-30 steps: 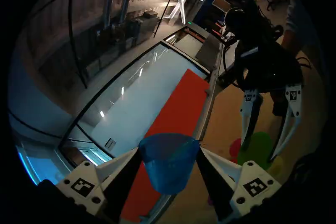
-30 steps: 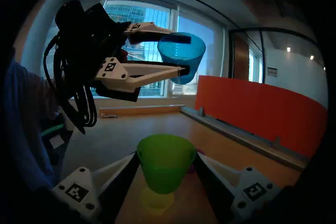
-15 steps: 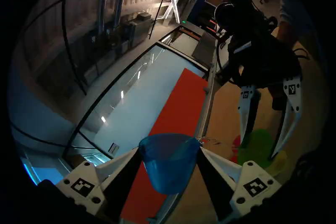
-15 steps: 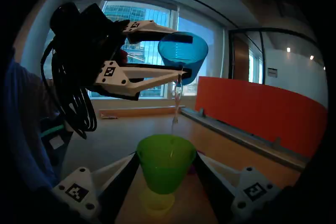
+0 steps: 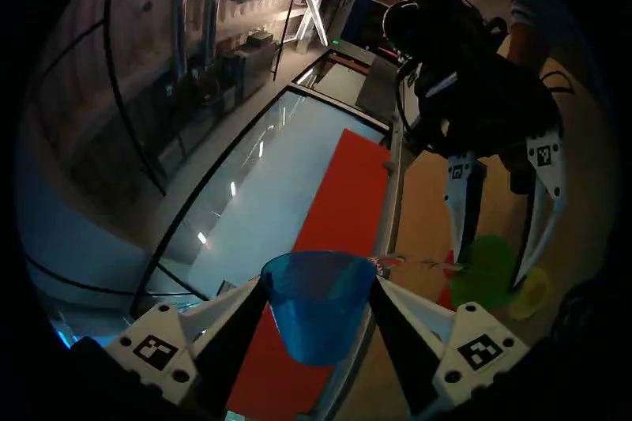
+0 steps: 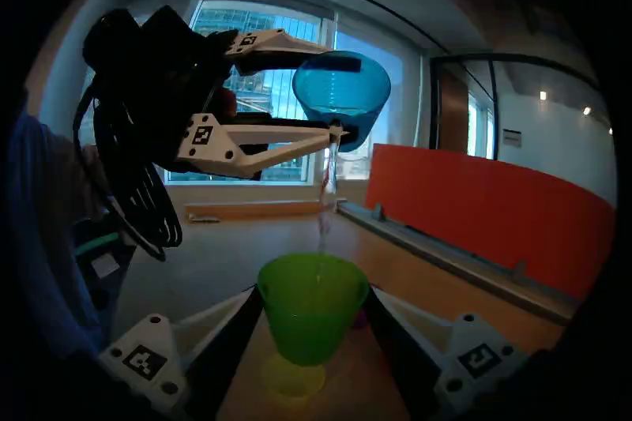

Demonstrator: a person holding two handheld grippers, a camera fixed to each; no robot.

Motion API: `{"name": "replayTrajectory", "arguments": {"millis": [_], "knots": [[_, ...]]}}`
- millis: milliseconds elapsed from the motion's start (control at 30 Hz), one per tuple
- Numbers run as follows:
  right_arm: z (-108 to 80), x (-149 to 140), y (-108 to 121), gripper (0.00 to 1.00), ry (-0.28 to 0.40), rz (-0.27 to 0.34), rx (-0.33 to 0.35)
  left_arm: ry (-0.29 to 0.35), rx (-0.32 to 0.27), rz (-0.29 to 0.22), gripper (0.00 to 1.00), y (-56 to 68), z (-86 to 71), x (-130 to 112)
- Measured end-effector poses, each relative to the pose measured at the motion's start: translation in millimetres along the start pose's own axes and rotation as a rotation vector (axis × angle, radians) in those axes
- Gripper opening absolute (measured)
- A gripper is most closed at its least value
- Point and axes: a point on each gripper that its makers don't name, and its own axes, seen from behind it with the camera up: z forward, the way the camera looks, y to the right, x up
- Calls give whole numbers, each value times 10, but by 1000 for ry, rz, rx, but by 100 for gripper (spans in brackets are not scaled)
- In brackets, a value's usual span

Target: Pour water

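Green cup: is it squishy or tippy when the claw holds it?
The green cup is likely light, thin plastic: light glows through its wall. It seems stiff: the right claw pinches it, yet its rim looks round. Narrow at the bottom and filling with water from the blue cup, it might tip easily when set down.

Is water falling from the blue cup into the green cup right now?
Yes, a thin stream runs from the tilted blue cup down into the green cup below.
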Motion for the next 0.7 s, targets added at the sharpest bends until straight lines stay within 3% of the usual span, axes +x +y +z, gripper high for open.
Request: {"name": "replayTrajectory", "arguments": {"millis": [700], "knots": [[-17, -22, -6, 93, -1, -2, 1, 9, 1, 120, 87, -9, -53, 65]]}}
